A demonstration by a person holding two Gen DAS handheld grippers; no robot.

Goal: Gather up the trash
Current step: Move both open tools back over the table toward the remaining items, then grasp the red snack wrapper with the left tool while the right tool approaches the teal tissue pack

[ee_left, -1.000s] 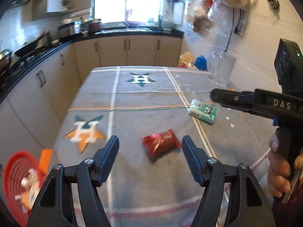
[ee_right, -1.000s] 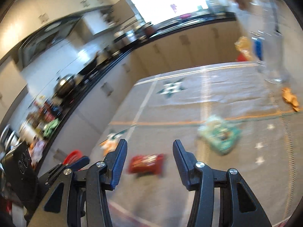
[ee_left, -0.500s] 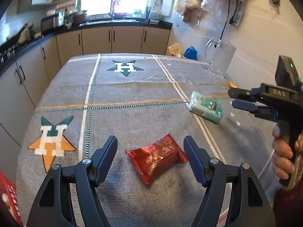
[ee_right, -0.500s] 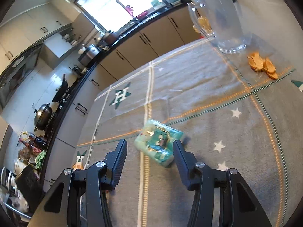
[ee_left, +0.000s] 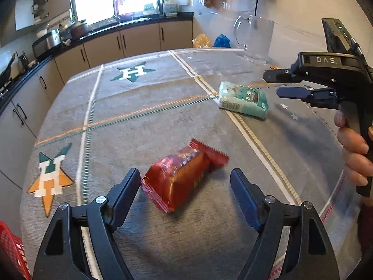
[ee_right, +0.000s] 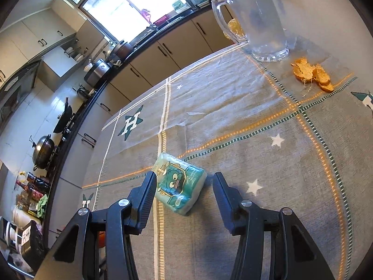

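A red snack wrapper (ee_left: 184, 175) lies on the grey tablecloth (ee_left: 144, 126). My left gripper (ee_left: 185, 175) is open, with its fingers on either side of the wrapper's near end, not closed on it. A teal tissue pack (ee_right: 178, 186) lies further right; it also shows in the left wrist view (ee_left: 242, 99). My right gripper (ee_right: 184, 182) is open just above and around the pack; it shows from the side in the left wrist view (ee_left: 271, 85). Orange peel pieces (ee_right: 311, 73) lie by the jug.
A clear glass jug (ee_right: 261, 21) stands at the table's far right corner. A red basket (ee_left: 11, 254) sits low at the left, off the table. Kitchen counters (ee_left: 98, 37) with pots run along the far and left sides. Bags hang on the right wall.
My left gripper has moved forward so the red wrapper now lies between its fingers. My right gripper has closed in on the teal pack, which now sits between its fingers.
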